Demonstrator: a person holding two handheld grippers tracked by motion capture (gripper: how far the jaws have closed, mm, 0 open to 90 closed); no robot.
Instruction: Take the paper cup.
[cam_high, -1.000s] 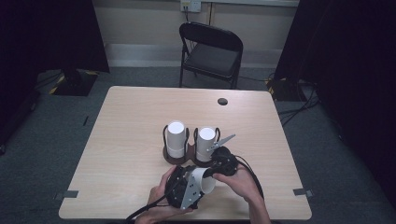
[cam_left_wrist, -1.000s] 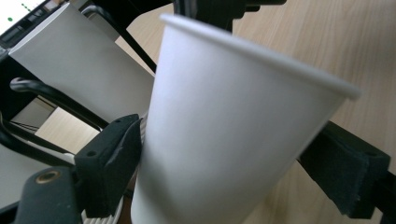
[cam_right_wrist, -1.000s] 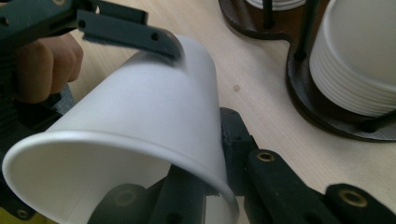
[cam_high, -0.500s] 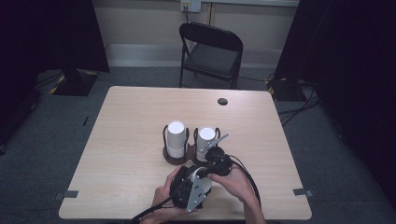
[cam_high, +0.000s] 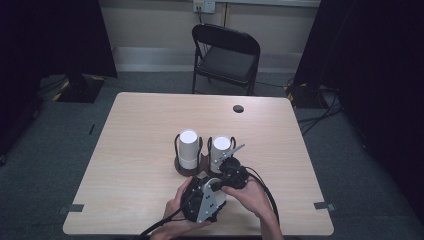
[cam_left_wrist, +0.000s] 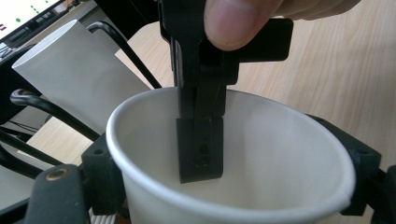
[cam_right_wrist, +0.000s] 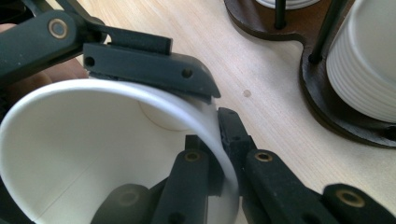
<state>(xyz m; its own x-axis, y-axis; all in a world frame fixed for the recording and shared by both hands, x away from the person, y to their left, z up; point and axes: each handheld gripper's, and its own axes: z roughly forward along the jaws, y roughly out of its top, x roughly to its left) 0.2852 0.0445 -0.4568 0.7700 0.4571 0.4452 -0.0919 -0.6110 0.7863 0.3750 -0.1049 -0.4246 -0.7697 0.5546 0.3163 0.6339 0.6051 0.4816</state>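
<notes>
1. The cup (cam_right_wrist: 107, 154) is white paper and sits between the two grippers near the front edge of the table (cam_high: 140, 130), in front of the holder (cam_high: 197, 167).
2. The left gripper (cam_high: 202, 200) is clamped around the outside of the cup. In the left gripper view its jaws sit against opposite sides of the cup wall, below the rim.
3. The right gripper (cam_right_wrist: 218, 154) is closed on the cup rim. In the right gripper view one jaw lies inside the cup and the other outside, with the wall pinched between them.
4. In the left gripper view the right gripper (cam_left_wrist: 201, 140) enters the cup mouth from above, and a fingertip (cam_left_wrist: 238, 21) rests on its body.
5. In the high view the left hand (cam_high: 175, 212) and the right hand (cam_high: 252, 197) each hold a gripper, and the two grippers touch.
6. The holder is a dark wooden base with black wire uprights. It carries two white cup stacks, left stack (cam_high: 188, 149) and right stack (cam_high: 220, 151), both upright.
7. In the right gripper view the holder (cam_right_wrist: 322, 100) lies near the cup and apart from it.
8. A folding chair (cam_high: 227, 55) stands beyond the far edge of the table.
</notes>
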